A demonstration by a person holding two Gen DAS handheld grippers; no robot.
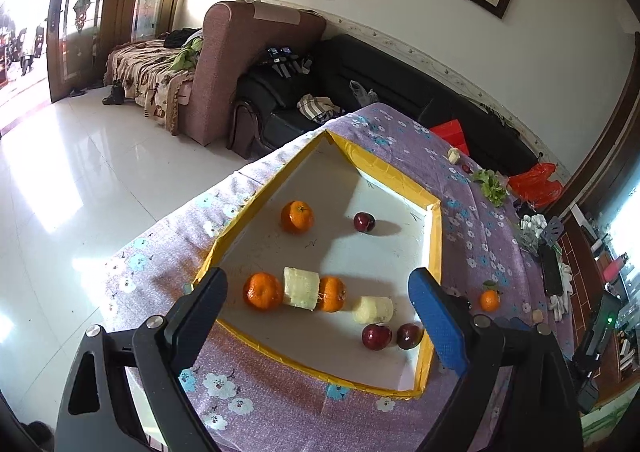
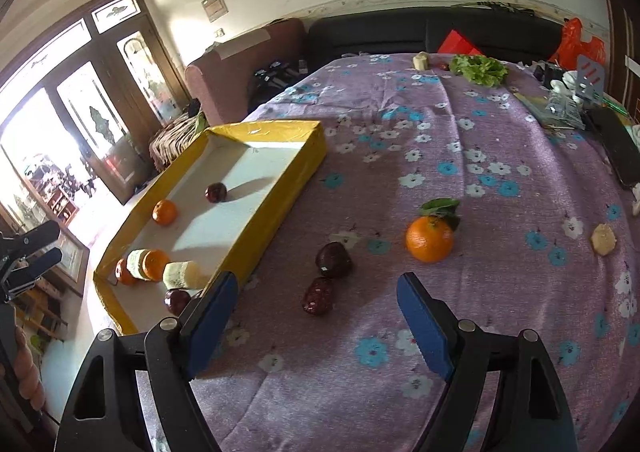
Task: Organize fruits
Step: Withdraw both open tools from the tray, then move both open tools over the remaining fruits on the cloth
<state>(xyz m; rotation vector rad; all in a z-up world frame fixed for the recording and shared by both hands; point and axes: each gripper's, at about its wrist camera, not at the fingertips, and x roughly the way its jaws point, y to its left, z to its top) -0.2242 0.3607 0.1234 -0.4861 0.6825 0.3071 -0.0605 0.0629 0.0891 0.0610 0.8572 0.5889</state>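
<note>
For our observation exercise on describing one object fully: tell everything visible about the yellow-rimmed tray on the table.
The tray is shallow and rectangular, with yellow, glossy, tape-like walls and a white floor. It lies flat on the purple floral tablecloth near the table's edge. Inside lie three oranges, three dark red fruits and two pale cylindrical pieces. Neither gripper touches it.

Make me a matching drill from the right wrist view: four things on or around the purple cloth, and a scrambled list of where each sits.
Things:
1. leafy orange
2. lettuce
3. lone dark plum
4. right hand-held gripper

Places:
A. inside the yellow tray
B. far end of the tablecloth
C. open, above the cloth, holding nothing
D. on the cloth, outside the tray

Pairs: 1-D, 2-B, 3-A, 4-C
</note>
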